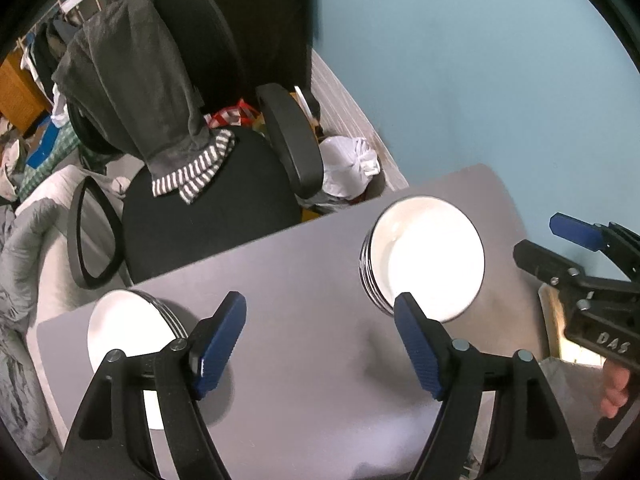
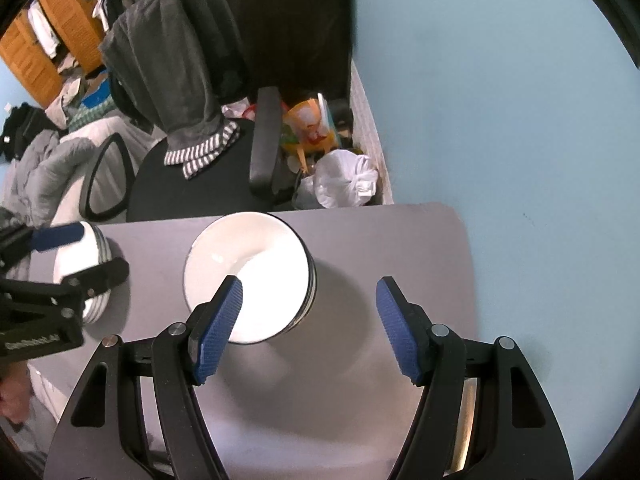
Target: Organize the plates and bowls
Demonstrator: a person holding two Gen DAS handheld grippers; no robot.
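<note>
1. Both grippers hang above the grey table (image 2: pixel 380 240) with nothing in them: the left gripper (image 1: pixel 320 336) has its blue pads spread wide, and the right gripper (image 2: pixel 310 320) is spread just as wide.
2. Two piles of white dishes sit well apart on the table. The stack of bowls (image 2: pixel 250 276) stands near the far edge, deep-walled with dark rims; the stack of plates (image 1: pixel 128 328) lies flatter, near the table's left end.
3. Sorted by kind, each pile looks finished, so I judge the task nearly or fully done, which would explain the empty, parted jaws.
4. Each gripper hovers near one pile, the left by the plates and the right by the bowls.
5. Beyond the table stands an office chair (image 1: pixel 208 200) draped with a grey garment (image 1: pixel 132 76), beside a white plastic bag (image 2: pixel 344 180) on the floor.
6. Nothing lies between the piles; the only crowding is the two grippers themselves, close side by side.
</note>
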